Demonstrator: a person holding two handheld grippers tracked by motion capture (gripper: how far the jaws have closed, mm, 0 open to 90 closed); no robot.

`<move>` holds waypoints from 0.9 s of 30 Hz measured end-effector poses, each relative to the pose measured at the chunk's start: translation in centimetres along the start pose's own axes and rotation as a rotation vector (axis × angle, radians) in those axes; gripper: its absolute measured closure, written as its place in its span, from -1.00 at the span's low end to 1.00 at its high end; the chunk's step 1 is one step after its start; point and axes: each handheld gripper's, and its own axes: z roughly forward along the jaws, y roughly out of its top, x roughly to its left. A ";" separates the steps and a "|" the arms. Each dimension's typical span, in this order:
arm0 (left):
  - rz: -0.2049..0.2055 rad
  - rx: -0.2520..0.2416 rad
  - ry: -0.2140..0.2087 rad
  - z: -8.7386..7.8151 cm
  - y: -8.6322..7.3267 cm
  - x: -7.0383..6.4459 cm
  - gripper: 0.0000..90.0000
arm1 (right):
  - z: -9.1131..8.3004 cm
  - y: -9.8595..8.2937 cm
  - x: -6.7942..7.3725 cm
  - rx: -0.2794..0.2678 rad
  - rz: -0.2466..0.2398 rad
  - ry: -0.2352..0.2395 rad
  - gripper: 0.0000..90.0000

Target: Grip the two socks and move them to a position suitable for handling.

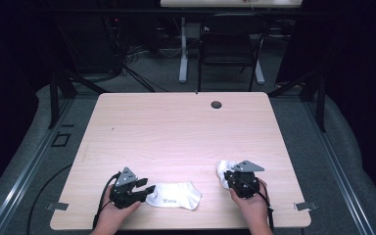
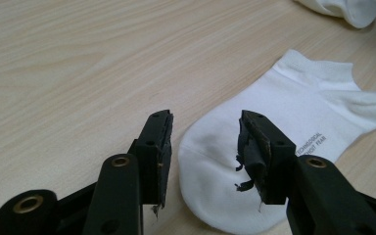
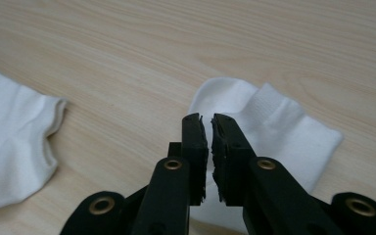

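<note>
On the table (image 1: 176, 127), a flat sock (image 1: 174, 195) lies in the lower middle of the high view. A second sock (image 1: 223, 170) lies to its right, well apart. A hole (image 1: 216, 104) sits near the table's upper edge, and a chair (image 1: 229, 46) stands behind it.

The left hand-held gripper (image 2: 204, 147) gapes wide, while the right hand-held gripper (image 3: 209, 147) sits nearly closed (a sliver apart).
</note>
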 end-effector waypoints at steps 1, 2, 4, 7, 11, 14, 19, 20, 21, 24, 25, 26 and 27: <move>0.001 -0.006 0.003 0.0 0.1 0.1 0.23 | 0.1 0.0 -0.1 -0.001 0.005 -0.005 0.82; 0.004 -0.010 0.005 0.0 0.1 0.1 0.22 | 0.3 -0.1 -0.2 0.004 0.013 -0.019 0.79; 0.001 -0.011 0.006 0.0 0.1 0.3 0.20 | 0.8 -0.1 -0.4 0.013 0.017 -0.049 0.76; -0.006 -0.017 0.003 0.0 0.2 0.4 0.18 | 1.9 -0.3 -1.2 0.053 0.053 -0.087 0.76; -0.004 -0.019 -0.005 0.0 0.2 0.4 0.18 | 2.9 -0.5 -1.5 0.083 0.093 -0.065 0.80; -0.004 -0.026 -0.003 0.0 0.2 0.5 0.18 | 3.4 -0.3 -1.2 0.077 0.073 -0.055 0.83; -0.011 -0.025 -0.004 0.1 0.2 0.6 0.17 | 4.1 0.3 -0.4 0.081 0.038 -0.011 0.87; -0.007 -0.021 -0.002 0.1 0.2 0.6 0.17 | 4.2 0.5 -0.2 0.082 0.031 -0.014 0.87; -0.008 -0.020 -0.003 0.2 0.2 0.7 0.17 | 4.4 0.7 0.1 0.089 0.021 -0.008 0.87; -0.017 -0.012 -0.006 0.4 0.2 0.6 0.17 | 5.2 1.2 0.9 0.086 -0.010 0.016 0.88; -0.018 -0.009 -0.009 0.5 0.2 0.6 0.17 | 5.4 1.5 1.2 0.090 -0.024 0.027 0.89; -0.016 -0.002 -0.009 0.5 0.3 0.6 0.17 | 5.7 1.7 1.6 0.085 -0.030 0.039 0.89; -0.012 0.003 -0.013 0.6 0.3 0.6 0.17 | 5.9 1.8 1.8 0.089 -0.034 0.052 0.90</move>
